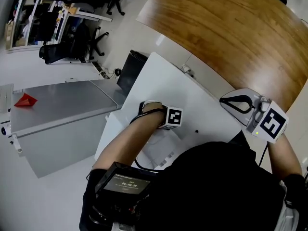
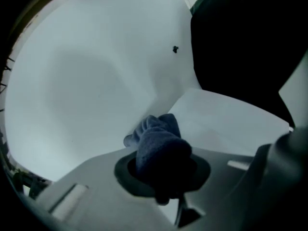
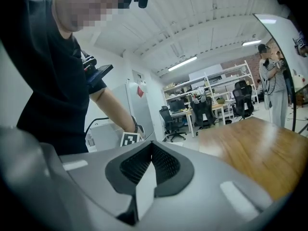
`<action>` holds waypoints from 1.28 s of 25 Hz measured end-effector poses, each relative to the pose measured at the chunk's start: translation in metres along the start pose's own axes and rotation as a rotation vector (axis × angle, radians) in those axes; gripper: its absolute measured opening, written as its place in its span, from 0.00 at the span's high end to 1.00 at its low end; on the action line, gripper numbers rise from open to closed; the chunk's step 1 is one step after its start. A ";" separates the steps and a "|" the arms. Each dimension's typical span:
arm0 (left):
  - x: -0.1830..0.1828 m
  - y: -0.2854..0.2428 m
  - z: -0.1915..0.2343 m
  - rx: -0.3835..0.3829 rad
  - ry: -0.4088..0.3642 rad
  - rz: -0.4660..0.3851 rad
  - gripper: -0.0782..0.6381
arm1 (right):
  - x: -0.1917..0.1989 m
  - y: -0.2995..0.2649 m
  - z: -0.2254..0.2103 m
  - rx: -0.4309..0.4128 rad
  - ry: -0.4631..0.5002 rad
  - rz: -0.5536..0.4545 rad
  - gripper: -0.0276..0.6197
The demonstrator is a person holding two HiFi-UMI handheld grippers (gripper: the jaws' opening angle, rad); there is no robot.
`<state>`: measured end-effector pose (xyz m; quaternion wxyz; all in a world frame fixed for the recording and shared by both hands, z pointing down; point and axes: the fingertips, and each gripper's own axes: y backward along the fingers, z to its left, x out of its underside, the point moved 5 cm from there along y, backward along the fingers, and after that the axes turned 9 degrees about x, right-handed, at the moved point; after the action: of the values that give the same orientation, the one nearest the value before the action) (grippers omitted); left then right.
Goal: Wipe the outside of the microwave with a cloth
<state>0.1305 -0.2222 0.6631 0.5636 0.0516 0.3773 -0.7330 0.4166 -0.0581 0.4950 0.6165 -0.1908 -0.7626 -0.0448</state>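
Note:
The microwave (image 1: 175, 85) is a white box in front of me; its flat white face (image 2: 86, 81) fills the left gripper view. A dark blue cloth (image 2: 159, 146) is bunched between the jaws of my left gripper (image 2: 161, 177), which is shut on it and presses it against that white face. In the head view only this gripper's marker cube (image 1: 172, 117) and the hand show, low on the white top. My right gripper (image 1: 237, 103) hangs off the microwave's right edge, lifted clear, its jaws (image 3: 151, 146) shut with nothing between them.
A curved wooden table (image 1: 226, 28) lies beyond the microwave. A grey cabinet top (image 1: 62, 105) with a red paper shape (image 1: 25, 100) is at the left, with office chairs (image 1: 62, 52) and a black bin (image 1: 130, 71) behind. A person (image 3: 272, 81) stands far off.

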 end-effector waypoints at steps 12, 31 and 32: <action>0.059 0.097 -0.154 -0.229 -0.033 -0.262 0.81 | -0.063 -0.060 0.051 -0.188 0.138 -0.062 0.95; -0.040 -0.002 -0.033 -0.110 -0.084 0.010 0.82 | -0.006 0.019 0.046 0.022 0.069 0.006 0.95; -0.040 0.005 -0.039 -0.145 -0.090 -0.026 0.81 | -0.009 0.020 0.056 0.025 0.087 -0.001 0.95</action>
<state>0.1352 -0.1672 0.6533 0.5727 -0.0274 0.4044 -0.7125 0.3731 -0.0245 0.4692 0.6514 -0.1807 -0.7356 -0.0439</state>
